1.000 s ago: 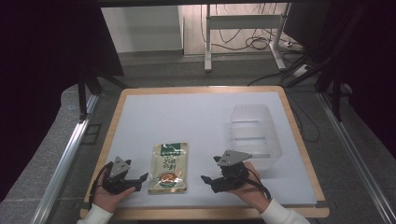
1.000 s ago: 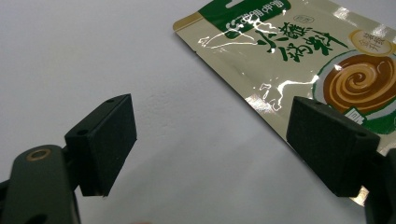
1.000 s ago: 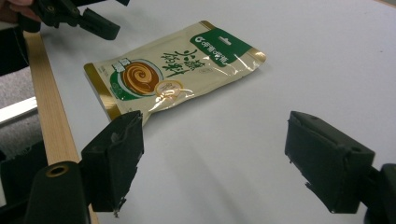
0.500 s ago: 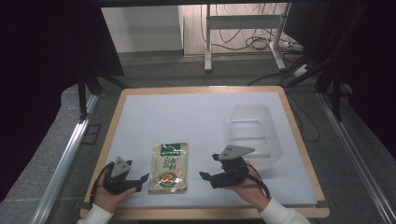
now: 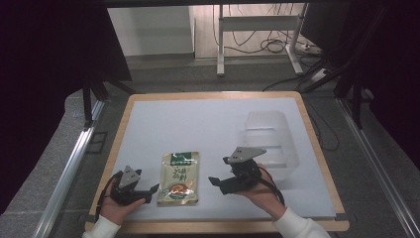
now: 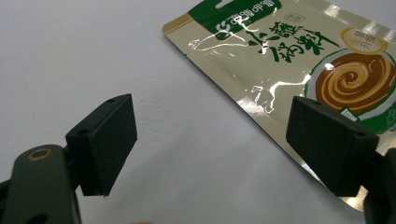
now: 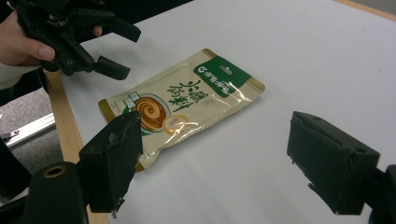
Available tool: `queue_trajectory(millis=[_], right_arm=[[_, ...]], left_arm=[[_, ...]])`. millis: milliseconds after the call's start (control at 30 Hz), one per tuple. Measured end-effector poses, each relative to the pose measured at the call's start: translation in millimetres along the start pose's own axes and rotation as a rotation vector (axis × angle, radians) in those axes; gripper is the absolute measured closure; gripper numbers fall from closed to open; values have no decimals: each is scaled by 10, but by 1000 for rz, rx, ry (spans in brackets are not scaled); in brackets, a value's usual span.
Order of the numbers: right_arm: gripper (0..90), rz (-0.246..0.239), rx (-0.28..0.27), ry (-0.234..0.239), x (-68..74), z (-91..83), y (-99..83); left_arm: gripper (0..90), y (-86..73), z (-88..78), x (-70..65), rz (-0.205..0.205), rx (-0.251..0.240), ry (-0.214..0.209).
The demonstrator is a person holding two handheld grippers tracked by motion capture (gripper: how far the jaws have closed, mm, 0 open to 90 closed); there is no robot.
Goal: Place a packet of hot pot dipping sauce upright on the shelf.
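A cream and gold food pouch [image 5: 179,177] with a green top band and a brown swirl picture lies flat on the white table near the front edge. My left gripper [image 5: 150,193] rests just left of it, open, and points at its lower left side. In the left gripper view the pouch [image 6: 285,60] lies ahead to the right, and its edge runs under the right jaw. My right gripper [image 5: 218,184] hovers to the pouch's right, open and empty. In the right gripper view the pouch [image 7: 182,102] lies ahead between the wide jaws, with the left gripper [image 7: 112,46] beyond it.
A clear plastic container [image 5: 270,139] stands on the table's right side, just behind the right hand. The white table top [image 5: 198,124] has a wooden rim [image 5: 116,148]. Metal frame rails run along both sides on the floor.
My right gripper has risen a little and shifted slightly towards the pouch. The left gripper and the pouch have stayed put.
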State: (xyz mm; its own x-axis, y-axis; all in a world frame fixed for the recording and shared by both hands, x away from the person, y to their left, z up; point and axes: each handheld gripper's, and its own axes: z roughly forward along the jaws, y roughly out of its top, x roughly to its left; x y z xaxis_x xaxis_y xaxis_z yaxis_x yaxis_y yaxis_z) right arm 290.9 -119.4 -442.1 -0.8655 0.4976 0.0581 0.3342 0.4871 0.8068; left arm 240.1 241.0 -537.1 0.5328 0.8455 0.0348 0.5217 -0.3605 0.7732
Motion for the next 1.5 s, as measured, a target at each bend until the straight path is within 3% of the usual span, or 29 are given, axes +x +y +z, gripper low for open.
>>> queue_trajectory(millis=[367, 967, 1167, 1500], right_arm=[[187, 7, 4, -20, -189, -6, 176], [191, -36, 50, 21, -218, 185, 532], [189, -38, 108, 25, -227, 372, 653], [183, -17, 219, 54, -330, 914, 661]], left_arm=[[164, 30, 69, -14, 11, 13, -12], [164, 24, 78, -32, 21, 24, -8], [164, 18, 45, -43, 22, 13, -20], [163, 19, 46, -39, 17, 9, -25]])
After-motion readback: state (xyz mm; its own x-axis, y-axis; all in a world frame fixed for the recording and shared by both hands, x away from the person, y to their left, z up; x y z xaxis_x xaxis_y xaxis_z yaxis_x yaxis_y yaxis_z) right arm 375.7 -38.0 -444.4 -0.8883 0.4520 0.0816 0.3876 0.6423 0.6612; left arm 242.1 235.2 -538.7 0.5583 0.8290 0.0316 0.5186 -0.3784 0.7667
